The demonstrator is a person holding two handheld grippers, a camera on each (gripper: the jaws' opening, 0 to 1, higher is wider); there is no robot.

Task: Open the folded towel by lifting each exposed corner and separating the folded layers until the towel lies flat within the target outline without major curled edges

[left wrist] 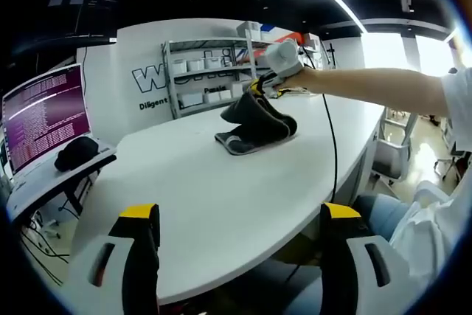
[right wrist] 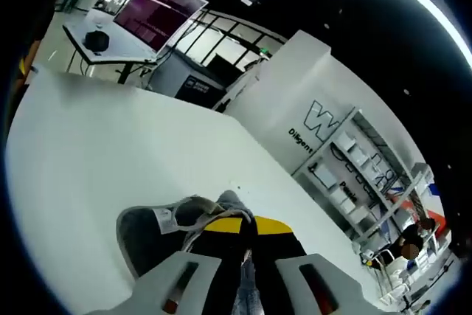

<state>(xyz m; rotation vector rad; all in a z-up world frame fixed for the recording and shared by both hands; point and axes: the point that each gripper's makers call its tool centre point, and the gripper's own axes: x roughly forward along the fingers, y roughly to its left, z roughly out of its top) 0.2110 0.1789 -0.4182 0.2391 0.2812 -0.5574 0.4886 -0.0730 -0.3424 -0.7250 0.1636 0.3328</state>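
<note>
A dark grey towel (left wrist: 254, 129) with a light edge lies bunched on the white table (left wrist: 221, 197), far across from me. My right gripper (left wrist: 258, 88), held by a person's outstretched arm (left wrist: 369, 82), pinches the towel's top and holds one layer up off the table. In the right gripper view the yellow-tipped jaws (right wrist: 245, 232) are shut on the towel fabric, and the rest of the towel (right wrist: 147, 237) spreads to the left below them. My left gripper (left wrist: 240, 219) hovers over the near table edge with its jaws wide apart and nothing between them.
A side desk at the left carries a purple-screen monitor (left wrist: 44, 116) and a black object (left wrist: 76, 153). Shelves with white boxes (left wrist: 214, 71) stand behind the table. A chair (left wrist: 391, 156) and the person's lap sit at the right edge.
</note>
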